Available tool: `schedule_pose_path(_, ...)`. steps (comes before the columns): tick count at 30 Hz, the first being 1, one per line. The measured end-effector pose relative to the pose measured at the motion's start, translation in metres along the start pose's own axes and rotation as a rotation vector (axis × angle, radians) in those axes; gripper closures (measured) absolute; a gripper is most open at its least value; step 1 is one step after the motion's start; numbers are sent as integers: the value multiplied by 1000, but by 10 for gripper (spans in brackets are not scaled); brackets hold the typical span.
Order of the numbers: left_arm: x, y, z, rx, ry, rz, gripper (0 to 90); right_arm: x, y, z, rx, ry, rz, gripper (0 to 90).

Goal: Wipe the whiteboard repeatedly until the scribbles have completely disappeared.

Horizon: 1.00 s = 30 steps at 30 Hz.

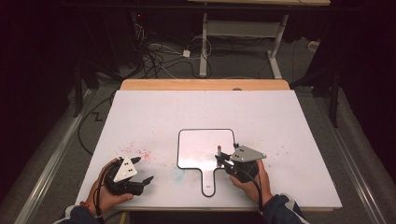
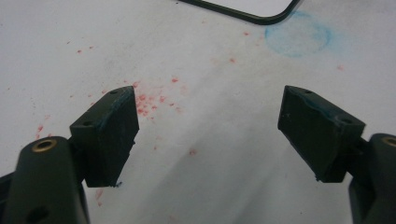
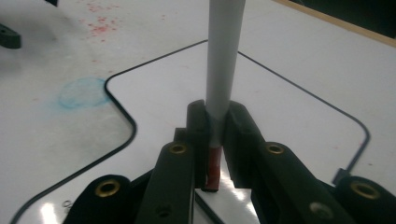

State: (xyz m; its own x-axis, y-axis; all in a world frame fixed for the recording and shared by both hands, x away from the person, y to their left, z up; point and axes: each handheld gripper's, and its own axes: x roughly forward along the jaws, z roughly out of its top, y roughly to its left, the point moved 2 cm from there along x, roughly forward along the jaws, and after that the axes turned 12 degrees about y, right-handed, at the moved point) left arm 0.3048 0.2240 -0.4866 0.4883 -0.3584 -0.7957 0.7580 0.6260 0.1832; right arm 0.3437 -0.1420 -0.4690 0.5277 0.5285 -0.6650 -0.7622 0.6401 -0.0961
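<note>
One white table [image 1: 140, 116], red specks [image 1: 140, 151], blue smudge [image 1: 177, 174], dark room

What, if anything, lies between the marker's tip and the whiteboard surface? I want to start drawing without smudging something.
Nothing visible does. The right gripper is shut on the marker, held upright over the small whiteboard, whose surface around it is bare. The left gripper sits open, off the board over the red specks.

A: The marker [image 3: 224, 60] is running off the right gripper view's twelve o'clock edge, hiding its top end.

B: The whiteboard [image 2: 243, 11] is getting cropped at twelve o'clock in the left gripper view.
</note>
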Motion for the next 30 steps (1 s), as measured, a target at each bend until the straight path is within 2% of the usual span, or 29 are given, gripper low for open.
schedule_pose_path(2, 0, 0, 0, 1, -1, -1, 195, 0, 3, 0, 1, -3, 8, 820)
schedule_pose_path(5, 0, -1, 1, 3, -1, -2, 195, 1, 0, 0, 5, -6, 3, 820)
schedule_pose_path(8, 0, -1, 1, 1, -3, -1, 195, -1, -9, -2, -6, 3, -68, 820)
schedule_pose_path(14, 0, -1, 1, 4, 1, -1, 195, -3, -35, -8, 55, -6, -127, 820)
schedule_pose_path(16, 1, -1, 1, 9, 2, -2, 195, -3, -37, -9, 65, -8, -124, 821)
schedule_pose_path(18, 0, -2, 2, 8, -1, -4, 195, -3, -34, -9, 63, -12, -113, 820)
schedule_pose_path(21, 0, -2, 2, 8, -1, -4, 195, -4, -22, -9, 70, -21, -49, 820)
schedule_pose_path(25, 0, -2, 1, 9, -2, -3, 195, -2, 0, -5, 6, -18, -2, 820)
schedule_pose_path(26, 0, -2, 1, 9, -1, -3, 195, -2, 3, -4, -4, -19, -4, 819)
schedule_pose_path(30, 0, -3, 2, 17, 0, -5, 195, 0, 0, -4, 14, -30, 9, 820)
